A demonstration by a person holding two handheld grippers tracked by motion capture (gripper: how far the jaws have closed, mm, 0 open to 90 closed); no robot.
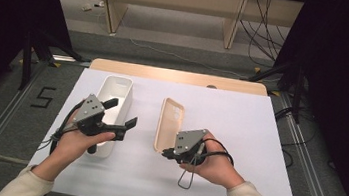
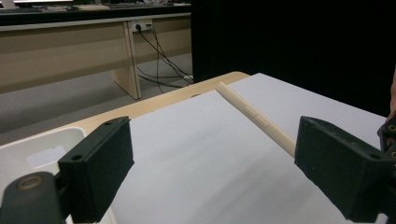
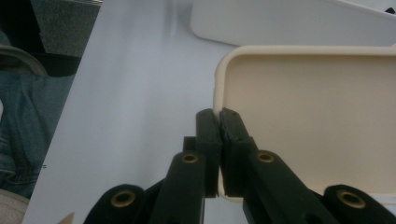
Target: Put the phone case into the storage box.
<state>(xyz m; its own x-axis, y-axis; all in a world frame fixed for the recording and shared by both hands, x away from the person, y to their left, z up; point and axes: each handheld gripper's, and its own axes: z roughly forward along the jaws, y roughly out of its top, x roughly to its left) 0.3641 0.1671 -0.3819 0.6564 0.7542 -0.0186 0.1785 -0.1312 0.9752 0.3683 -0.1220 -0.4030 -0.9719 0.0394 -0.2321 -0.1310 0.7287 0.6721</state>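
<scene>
A cream phone case (image 1: 169, 122) lies hollow side up on the white sheet near the table's middle. My right gripper (image 1: 167, 152) is at the case's near end, and in the right gripper view its jaws (image 3: 219, 116) are pinched on the raised rim of the case (image 3: 317, 121). My left gripper (image 1: 121, 112) hovers over the near end of a long white bin (image 1: 115, 88), its jaws wide apart with nothing between them. The left gripper view looks between those jaws (image 2: 215, 168) at the case's side edge (image 2: 254, 116), with the bin (image 2: 42, 149) at the lower left.
The white sheet (image 1: 240, 121) covers a wooden table whose far edge (image 1: 175, 75) shows. Beyond it are desk legs and cables (image 1: 266, 33) on the floor. Black stands flank the table, and a "5" mark (image 1: 43, 97) is on the floor at left.
</scene>
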